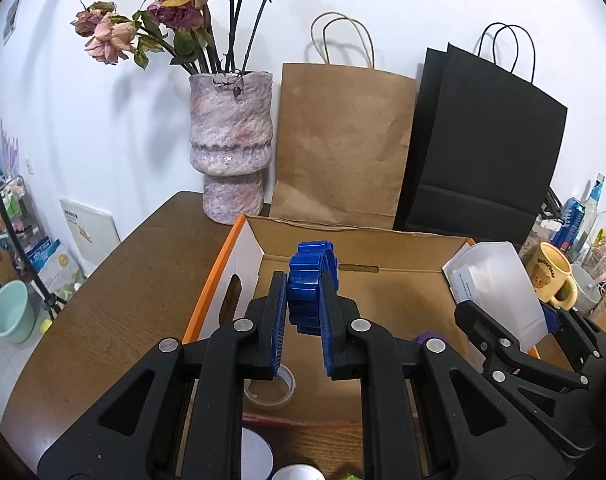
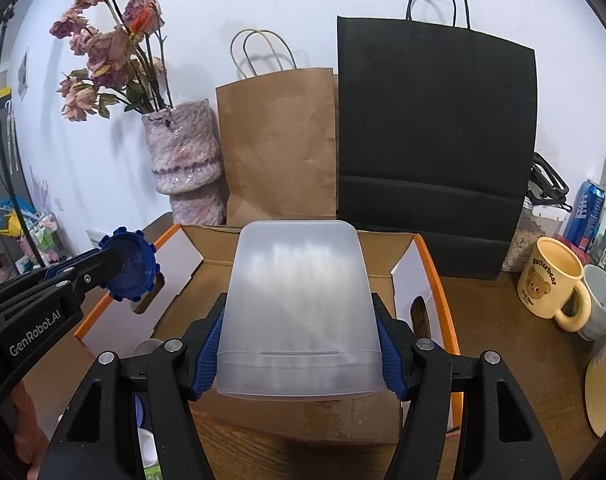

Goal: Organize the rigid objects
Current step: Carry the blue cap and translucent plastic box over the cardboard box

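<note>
A blue ridged cap [image 1: 312, 286] and a frosted translucent plastic container [image 2: 301, 312] are held above the open cardboard box [image 2: 387, 258].

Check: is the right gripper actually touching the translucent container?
Touching. The right wrist view shows the right gripper with both blue pads pressed against the sides of the translucent container, which is held above the cardboard box.

The left gripper [image 2: 133, 268] body carries the white marking "GenRobot.AI", and the yellow mug [image 2: 551, 280] carries the word "Butterbear" above a printed bear face; other labels are too small to read.
</note>
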Demonstrator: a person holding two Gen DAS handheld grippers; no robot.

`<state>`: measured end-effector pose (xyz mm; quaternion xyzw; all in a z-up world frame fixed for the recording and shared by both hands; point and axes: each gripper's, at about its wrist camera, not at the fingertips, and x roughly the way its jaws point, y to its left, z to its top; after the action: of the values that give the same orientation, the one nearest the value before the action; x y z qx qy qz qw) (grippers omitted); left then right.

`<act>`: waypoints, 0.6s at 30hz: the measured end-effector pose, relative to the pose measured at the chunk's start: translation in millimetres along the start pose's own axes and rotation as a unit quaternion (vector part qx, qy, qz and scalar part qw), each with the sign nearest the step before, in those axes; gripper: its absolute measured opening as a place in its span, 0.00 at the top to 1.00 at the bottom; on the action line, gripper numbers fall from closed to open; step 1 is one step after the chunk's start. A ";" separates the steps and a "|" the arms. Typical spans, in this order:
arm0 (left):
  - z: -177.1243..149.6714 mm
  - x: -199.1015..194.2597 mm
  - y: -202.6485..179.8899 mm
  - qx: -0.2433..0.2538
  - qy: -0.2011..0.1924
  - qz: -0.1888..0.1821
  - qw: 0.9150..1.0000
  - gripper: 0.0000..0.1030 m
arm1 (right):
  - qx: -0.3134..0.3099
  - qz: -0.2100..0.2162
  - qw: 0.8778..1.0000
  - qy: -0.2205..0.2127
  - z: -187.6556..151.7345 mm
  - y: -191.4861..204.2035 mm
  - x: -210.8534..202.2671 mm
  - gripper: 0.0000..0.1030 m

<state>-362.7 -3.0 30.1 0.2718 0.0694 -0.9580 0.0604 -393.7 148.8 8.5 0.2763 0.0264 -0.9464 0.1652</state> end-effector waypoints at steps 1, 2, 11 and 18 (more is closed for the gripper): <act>0.6 1.6 -0.1 0.000 0.001 0.001 1.000 0.89 | -0.001 0.000 1.000 0.001 0.5 -0.4 2.1 0.32; 1.3 5.0 0.0 0.000 0.002 0.003 1.000 0.89 | -0.001 0.000 1.000 0.002 1.2 -0.8 4.3 0.32; 3.2 27.0 1.6 0.006 0.016 0.013 1.000 0.89 | -0.010 -0.004 1.000 0.019 2.8 -3.8 25.1 0.32; 3.2 39.9 2.2 0.015 0.024 0.020 0.999 0.89 | -0.010 -0.007 0.999 0.030 1.3 -10.3 38.8 0.32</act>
<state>-397.7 -8.9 11.5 0.2973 0.0510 -0.9505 0.0741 -428.5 146.8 -11.5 0.3027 0.0432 -0.9385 0.1602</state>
